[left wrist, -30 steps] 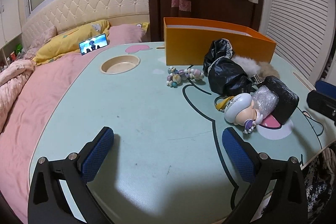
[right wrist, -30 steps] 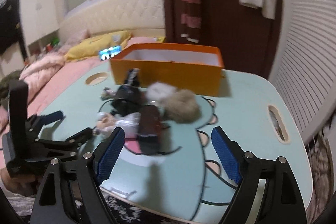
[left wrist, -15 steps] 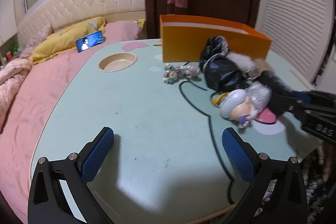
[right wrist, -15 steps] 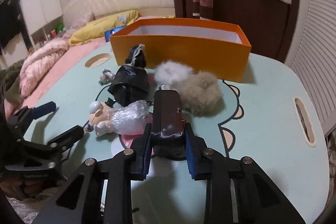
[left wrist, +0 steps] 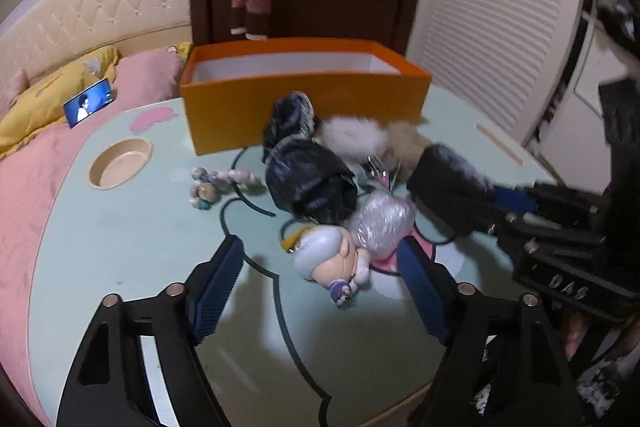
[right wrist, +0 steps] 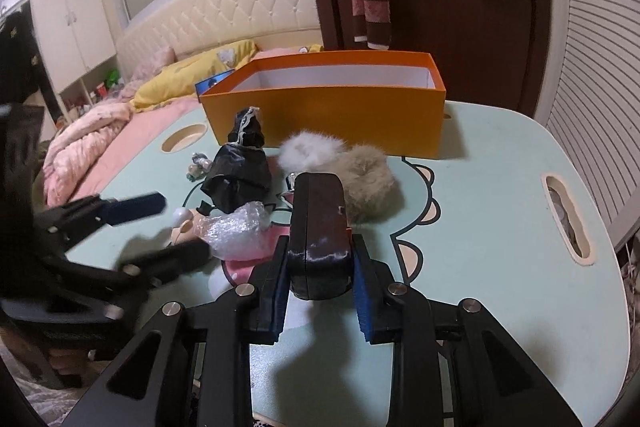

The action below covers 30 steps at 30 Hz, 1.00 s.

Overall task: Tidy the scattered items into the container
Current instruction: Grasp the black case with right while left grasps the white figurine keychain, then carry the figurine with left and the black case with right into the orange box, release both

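Observation:
The orange box (left wrist: 304, 107) stands open at the back of the table, and the right wrist view shows its white inside (right wrist: 332, 115). My right gripper (right wrist: 319, 259) is shut on the near end of a black case (right wrist: 318, 223); the same case (left wrist: 448, 183) is at the right in the left wrist view. My left gripper (left wrist: 320, 287) has its jaws closing around a big-headed doll (left wrist: 328, 259), whose body is wrapped in bubble wrap (left wrist: 380, 219). The pads are not touching the doll. A black bag (left wrist: 312, 179), a white pompom (left wrist: 352, 135), a beige pompom (right wrist: 368, 179) and a bead string (left wrist: 212, 183) lie nearby.
The pale green table (left wrist: 120, 227) has a round cup recess (left wrist: 120, 163) at the left and a slot (right wrist: 566, 219) at the right. A pink bed with a lit phone (left wrist: 90, 101) lies beyond the left edge. Clothes hang on the door behind the box.
My right gripper went from open to shut on the black case. My left gripper moved right and forward to the doll, and its jaws have narrowed.

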Motion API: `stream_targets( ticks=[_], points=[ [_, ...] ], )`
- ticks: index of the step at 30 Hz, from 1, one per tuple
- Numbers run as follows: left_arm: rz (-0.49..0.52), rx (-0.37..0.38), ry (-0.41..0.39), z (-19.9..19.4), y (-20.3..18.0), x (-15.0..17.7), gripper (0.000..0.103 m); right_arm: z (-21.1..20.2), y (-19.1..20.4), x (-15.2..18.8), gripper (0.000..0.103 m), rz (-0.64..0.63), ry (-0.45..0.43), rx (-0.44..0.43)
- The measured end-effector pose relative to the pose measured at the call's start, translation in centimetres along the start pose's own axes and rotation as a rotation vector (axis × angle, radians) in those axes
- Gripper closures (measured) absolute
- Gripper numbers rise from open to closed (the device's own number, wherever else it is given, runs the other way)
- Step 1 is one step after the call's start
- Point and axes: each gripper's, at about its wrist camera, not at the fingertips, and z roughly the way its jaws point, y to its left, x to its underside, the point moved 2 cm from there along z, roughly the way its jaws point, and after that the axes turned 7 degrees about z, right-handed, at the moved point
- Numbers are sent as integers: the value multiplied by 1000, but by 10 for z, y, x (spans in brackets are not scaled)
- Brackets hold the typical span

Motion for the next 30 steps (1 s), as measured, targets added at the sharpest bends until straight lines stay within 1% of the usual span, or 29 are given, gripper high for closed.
stream_targets(
  ticks=[3,4,5,6,7,11,15,19,21,25,28,30],
  points=[
    [21,-5,-1,6,-2,1,26,1,-1,0,76,11,6,-7],
    [27,-3,7,9,-3,1,27,1,-2,0,76,14,9,-7],
    [37,-1,19,12,-3,2,32,2,-2,0,76,17,11,-8],
    [45,1,24,12,-4,3,51,1,-2,0,76,19,10,-8],
    [52,-5,19,11,-5,3,59,1,-3,0,76,20,9,-7],
    [45,20,16,0,-3,8,59,-1,-3,0,76,21,9,-6],
    [28,18,-10,-20,2,14,59,-2,-3,-1,76,16,1,-6],
    [-10,14,-49,-40,11,10,59,-7,2,-5,76,-2,-17,-11],
    [-18,13,-80,-49,15,3,59,-11,4,-10,76,-12,-28,-18],
    [-35,18,-122,-54,23,-15,59,-18,8,-22,76,-33,-55,-29],
    [-34,-9,-163,-54,26,-33,59,-19,11,-36,76,-51,-76,-32],
    [-21,-14,-180,-51,28,-48,59,-18,12,-49,76,-63,-90,-38]
  ],
)
